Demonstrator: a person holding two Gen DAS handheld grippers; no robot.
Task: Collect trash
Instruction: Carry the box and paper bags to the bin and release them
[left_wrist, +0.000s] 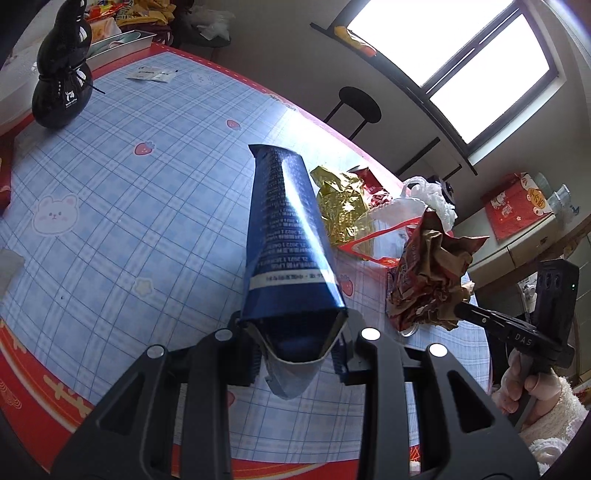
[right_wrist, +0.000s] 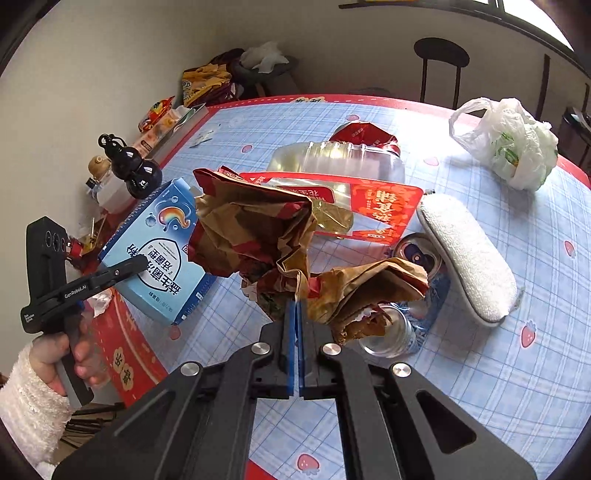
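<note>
We are gripping trash in both tools: the left gripper (left_wrist: 295, 347) is clamping the open end of the tall blue cardboard box (left_wrist: 286, 236) at frame centre, and the right gripper (right_wrist: 295, 314), fingers nearly together, is pinching the crumpled brown-and-red paper wrapper (right_wrist: 255, 229). Mid-collection, we judge; next we are needing a bin, which neither view shows. The red table edge (right_wrist: 122, 332) is running lower left; open checked cloth (left_wrist: 129, 192) is lying left, litter crowding the right.

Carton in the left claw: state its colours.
Blue carton, light front, dark side; right wrist view shows it best.
</note>
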